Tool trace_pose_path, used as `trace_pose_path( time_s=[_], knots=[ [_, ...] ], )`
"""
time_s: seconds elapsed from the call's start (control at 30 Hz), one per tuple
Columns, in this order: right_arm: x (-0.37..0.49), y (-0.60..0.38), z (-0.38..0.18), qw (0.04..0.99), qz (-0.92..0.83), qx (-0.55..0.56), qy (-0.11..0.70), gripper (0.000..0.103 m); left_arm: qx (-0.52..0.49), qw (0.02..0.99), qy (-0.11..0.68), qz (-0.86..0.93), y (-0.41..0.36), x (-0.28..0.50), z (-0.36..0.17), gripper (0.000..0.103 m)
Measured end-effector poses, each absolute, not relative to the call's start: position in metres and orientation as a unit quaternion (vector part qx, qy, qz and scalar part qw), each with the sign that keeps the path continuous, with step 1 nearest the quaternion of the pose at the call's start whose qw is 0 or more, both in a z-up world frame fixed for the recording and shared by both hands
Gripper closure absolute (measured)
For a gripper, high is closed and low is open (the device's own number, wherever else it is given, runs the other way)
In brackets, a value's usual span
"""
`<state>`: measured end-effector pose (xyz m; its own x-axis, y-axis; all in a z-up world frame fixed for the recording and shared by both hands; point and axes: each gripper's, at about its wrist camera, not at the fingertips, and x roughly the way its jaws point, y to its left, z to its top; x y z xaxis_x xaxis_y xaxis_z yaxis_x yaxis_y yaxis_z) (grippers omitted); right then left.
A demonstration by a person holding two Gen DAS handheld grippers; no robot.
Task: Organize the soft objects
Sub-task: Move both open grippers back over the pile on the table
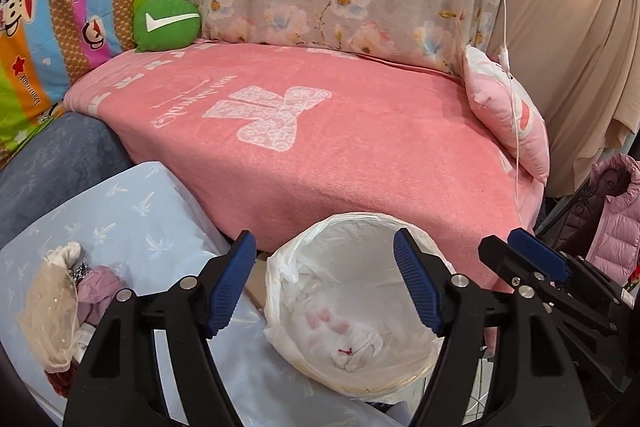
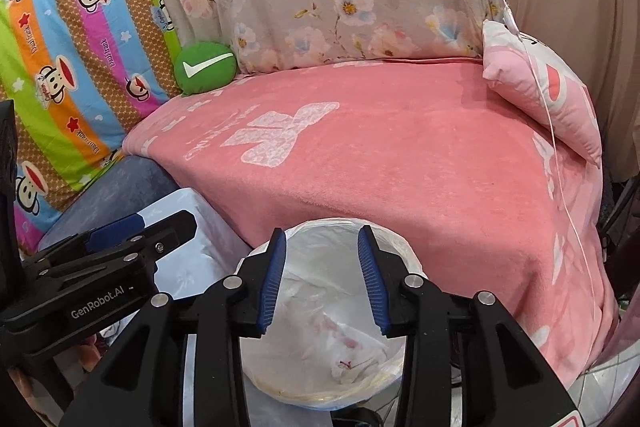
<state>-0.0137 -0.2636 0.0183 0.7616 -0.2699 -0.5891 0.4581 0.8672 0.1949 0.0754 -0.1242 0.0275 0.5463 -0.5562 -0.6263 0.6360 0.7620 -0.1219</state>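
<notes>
A round bin lined with a white plastic bag (image 1: pixel 352 323) (image 2: pixel 320 331) stands below both grippers, in front of the pink blanket. A white sock with pink toe spots (image 1: pixel 352 343) (image 2: pixel 352 355) lies at its bottom. My left gripper (image 1: pixel 324 291) hangs open over the bin with nothing between its fingers. My right gripper (image 2: pixel 322 279) is also open and empty above the bin. A pile of small soft items (image 1: pixel 68 303), among them a beige mesh pouch, a white sock and a mauve cloth, rests on a pale blue pillow (image 1: pixel 132 215) at the left.
A pink blanket (image 1: pixel 320 147) covers the seat. A green round cushion (image 1: pixel 166 23) sits at its back left, a pink pillow (image 1: pixel 508 111) at its right. Floral and monkey-print fabrics hang behind. A white cord (image 1: pixel 516 131) dangles at the right. A pink jacket (image 1: pixel 616 223) hangs far right.
</notes>
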Motion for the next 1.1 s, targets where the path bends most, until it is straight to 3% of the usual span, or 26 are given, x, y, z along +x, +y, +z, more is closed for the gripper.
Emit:
trace_pose_path(
  time_s=[1.1],
  knots=[
    [-0.009, -0.142, 0.028, 0.936, -0.110, 0.101, 0.318, 0.052, 0.007, 0.907, 0.347, -0.238, -0.003, 0.065, 0.019, 0.033]
  ],
)
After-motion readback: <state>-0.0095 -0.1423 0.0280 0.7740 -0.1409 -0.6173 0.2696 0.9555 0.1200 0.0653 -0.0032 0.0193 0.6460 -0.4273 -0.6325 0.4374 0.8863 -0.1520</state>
